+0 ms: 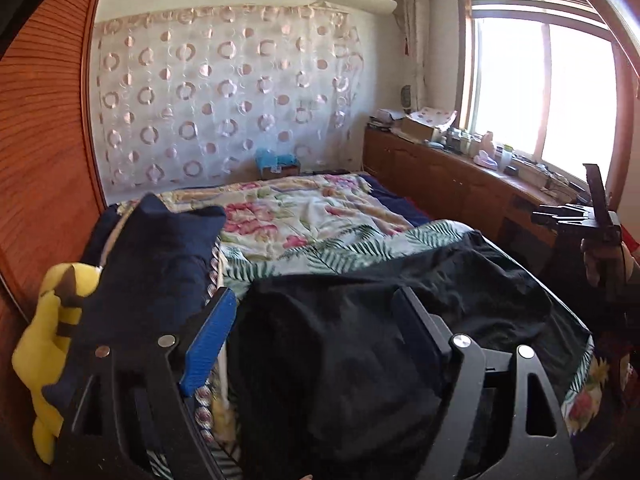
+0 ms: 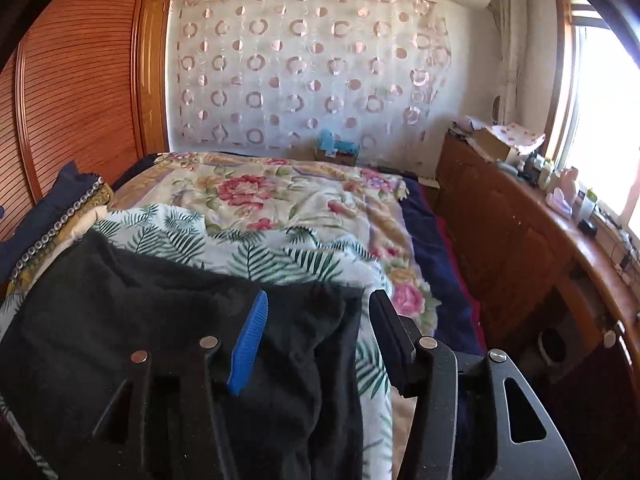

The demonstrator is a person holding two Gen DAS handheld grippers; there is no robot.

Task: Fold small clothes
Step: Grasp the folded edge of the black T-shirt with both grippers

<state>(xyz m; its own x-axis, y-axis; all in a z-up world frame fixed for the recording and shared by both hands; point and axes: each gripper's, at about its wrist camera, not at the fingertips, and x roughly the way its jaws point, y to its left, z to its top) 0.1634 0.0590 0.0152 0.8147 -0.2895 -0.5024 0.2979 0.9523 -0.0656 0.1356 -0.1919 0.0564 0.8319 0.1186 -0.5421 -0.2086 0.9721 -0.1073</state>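
1. The bed (image 1: 320, 208), under a floral quilt and a fern-print blanket, carries everything; its near edge lies under both grippers.
2. The black, soft fabric garment (image 1: 360, 340) lies rumpled across the bed's near edge, reaching toward the near right corner, still unfolded.
3. The left gripper (image 1: 316, 320) hangs over the garment, fingers spread wide with cloth beneath the gap, nothing pinched.
4. The right gripper (image 2: 320, 320) stands about half open over the garment's right edge, holding nothing.
5. Risks, as I judge them: closing on bunched cloth could catch the blanket too; an uneven pinch could fold it crooked; dark folds hide the hem, so a grab may miss.
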